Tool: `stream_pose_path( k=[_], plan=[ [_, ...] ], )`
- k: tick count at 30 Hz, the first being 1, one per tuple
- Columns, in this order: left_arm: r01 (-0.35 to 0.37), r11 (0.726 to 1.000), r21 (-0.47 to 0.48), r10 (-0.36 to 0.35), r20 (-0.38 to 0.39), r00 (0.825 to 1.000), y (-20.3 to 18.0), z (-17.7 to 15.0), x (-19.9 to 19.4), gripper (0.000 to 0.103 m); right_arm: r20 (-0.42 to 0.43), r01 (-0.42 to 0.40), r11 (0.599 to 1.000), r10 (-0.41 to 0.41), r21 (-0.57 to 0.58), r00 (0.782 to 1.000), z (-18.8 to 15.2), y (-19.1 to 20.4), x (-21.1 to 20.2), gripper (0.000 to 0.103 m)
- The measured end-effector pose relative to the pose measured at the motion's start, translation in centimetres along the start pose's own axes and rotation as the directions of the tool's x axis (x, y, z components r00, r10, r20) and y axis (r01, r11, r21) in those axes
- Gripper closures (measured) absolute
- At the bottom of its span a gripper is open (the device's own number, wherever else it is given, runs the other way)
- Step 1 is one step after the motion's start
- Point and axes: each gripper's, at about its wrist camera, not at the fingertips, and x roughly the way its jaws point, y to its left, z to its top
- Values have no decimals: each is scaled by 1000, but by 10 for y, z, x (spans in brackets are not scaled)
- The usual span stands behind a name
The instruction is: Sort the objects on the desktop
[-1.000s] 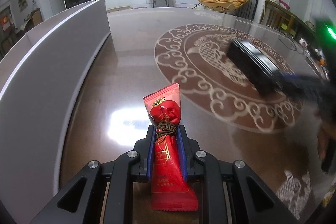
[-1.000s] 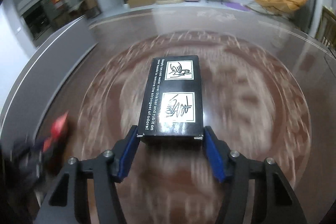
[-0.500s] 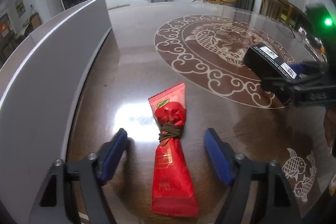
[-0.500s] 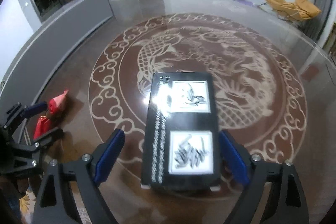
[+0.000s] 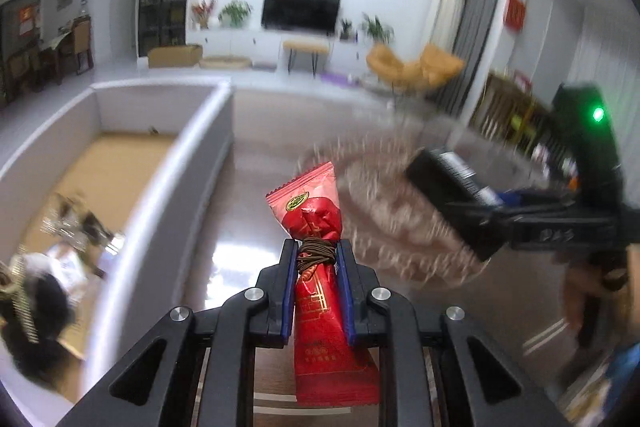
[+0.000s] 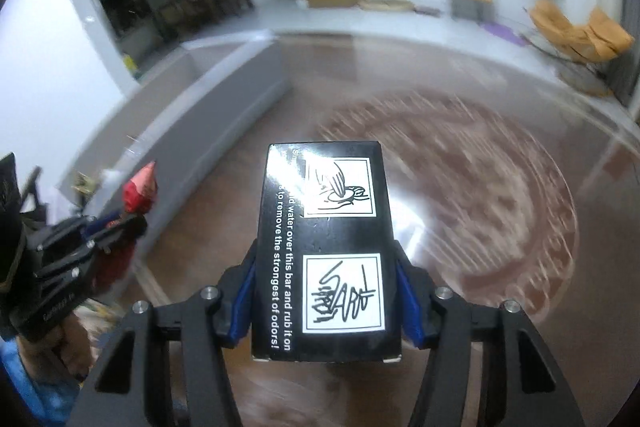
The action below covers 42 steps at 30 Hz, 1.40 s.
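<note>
Red snack packet [image 5: 320, 267] sits mid-frame in the left wrist view, pinched tight at its string-tied neck by the left gripper [image 5: 317, 267], angled downward over the glossy brown table [image 5: 240, 195]. Right gripper [image 6: 326, 291], also tilted down, has its jaws closing on the black box [image 6: 324, 247] at both sides. Grey bin [image 5: 168, 163] at left has open floor; its contents look blurry, maybe clutter.

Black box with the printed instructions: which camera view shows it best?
The right wrist view: the black box fills the centre, label legible, in the closing right gripper. The left wrist view shows it only blurred, edge-on, at the right.
</note>
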Motion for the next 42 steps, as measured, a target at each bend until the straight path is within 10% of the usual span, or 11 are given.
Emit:
stream_pose_path(
  k=[7, 17, 19, 24, 29, 34, 42],
  plan=[
    [-163, 984, -66, 167, 68, 984, 87, 42, -59, 85, 75, -192, 968, 206, -161, 976, 75, 132, -1, 44],
    [-359, 916, -180, 329, -173, 928, 199, 7, -20, 83, -95, -276, 907, 259, -319, 961, 101, 269, 123, 43],
    [-390, 902, -185, 351, -211, 912, 203, 0, -12, 77, -170, -281, 910, 238, -304, 956, 96, 270, 153, 42],
    [-471, 863, -184, 446, -161, 881, 197, -5, -21, 3, -171, -285, 923, 247, -257, 954, 95, 257, 154, 14],
    [-574, 796, -194, 570, -81, 818, 181, 1, -39, 2, -125, -213, 922, 181, -324, 975, 110, 247, 114, 2],
    [-575, 783, -237, 569, -98, 816, 172, 5, -42, 1, -123, -137, 913, 97, -383, 988, 110, 237, 102, 0],
    [-650, 736, -189, 641, -113, 759, 161, 0, -41, 1, -139, -111, 914, 61, -389, 988, 94, 226, 109, 0]
  ],
)
